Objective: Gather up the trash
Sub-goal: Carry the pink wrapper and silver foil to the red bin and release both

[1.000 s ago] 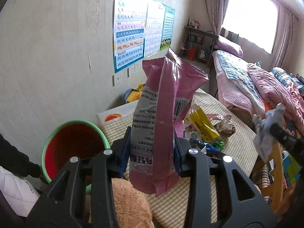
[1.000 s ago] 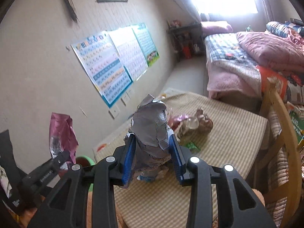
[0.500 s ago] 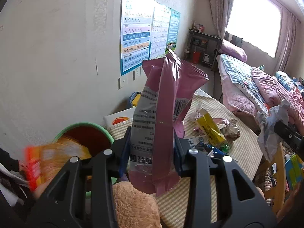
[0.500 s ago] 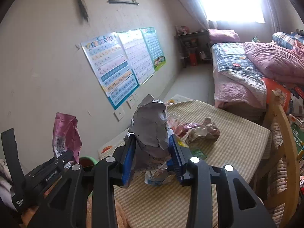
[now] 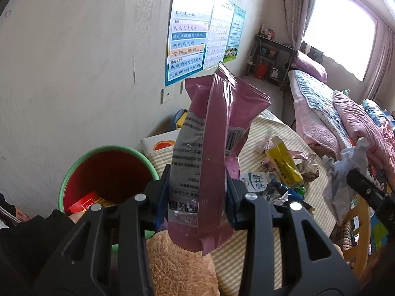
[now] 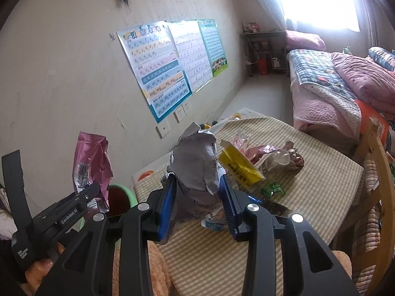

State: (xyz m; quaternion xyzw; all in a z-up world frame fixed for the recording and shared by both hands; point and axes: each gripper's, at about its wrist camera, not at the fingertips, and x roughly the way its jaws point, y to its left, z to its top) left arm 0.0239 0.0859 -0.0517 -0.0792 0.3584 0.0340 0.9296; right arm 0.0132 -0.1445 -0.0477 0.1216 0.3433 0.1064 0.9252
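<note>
My left gripper (image 5: 197, 199) is shut on a tall pink snack bag (image 5: 214, 148), held upright over the table's near edge, just right of a red bin with a green rim (image 5: 108, 172). A red packet (image 5: 86, 203) lies inside that bin. My right gripper (image 6: 197, 197) is shut on a crumpled grey-white paper (image 6: 197, 165) above the checked tablecloth (image 6: 308, 192). In the right wrist view the pink snack bag (image 6: 91, 162) and the bin (image 6: 123, 197) show at the left. More wrappers lie on the table: a yellow packet (image 5: 284, 165) and a milk carton (image 5: 256, 180).
A brown plush toy (image 5: 180, 266) lies at the table's near edge under the left gripper. A person's dark sleeve (image 5: 32, 234) reaches by the bin. A wooden chair (image 6: 377, 172) stands right of the table, a bed (image 6: 333, 86) beyond it, posters (image 6: 167, 66) on the wall.
Both grippers have drifted sideways with their loads still gripped. A red-orange packet that was blurred in mid-air by the bin half a second ago now lies inside it.
</note>
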